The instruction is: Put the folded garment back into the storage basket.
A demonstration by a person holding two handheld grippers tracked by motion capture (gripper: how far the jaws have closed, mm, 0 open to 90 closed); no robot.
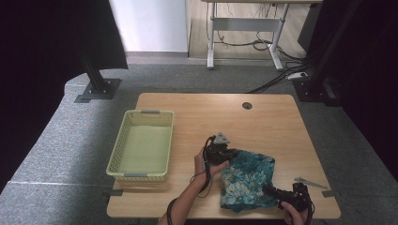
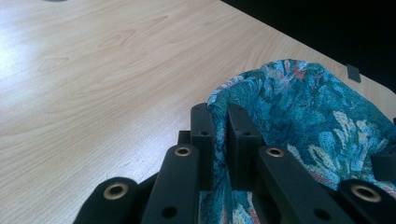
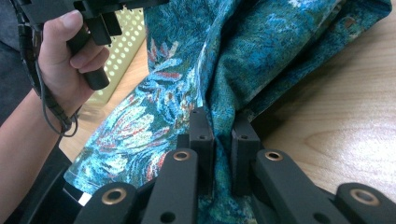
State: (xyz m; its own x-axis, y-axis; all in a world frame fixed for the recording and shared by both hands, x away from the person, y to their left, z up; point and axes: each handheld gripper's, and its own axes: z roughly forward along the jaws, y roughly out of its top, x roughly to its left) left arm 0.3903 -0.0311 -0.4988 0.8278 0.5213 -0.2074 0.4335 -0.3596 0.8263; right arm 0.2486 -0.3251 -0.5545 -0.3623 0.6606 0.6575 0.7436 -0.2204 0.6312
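A teal flower-print cloth lies crumpled on the front right part of the wooden table. My left gripper is at the cloth's upper left corner, and in the left gripper view its jaws are shut on a fold of the cloth, with my left gripper pinching the raised edge. My right gripper is at the cloth's front right edge. In the right gripper view my right gripper is shut on a bunched fold of the cloth.
A pale yellow-green plastic basket stands empty on the table's left side, also seen as the basket behind the left hand. A small grey metal piece lies near the table's right front corner. A round cable hole sits at the back.
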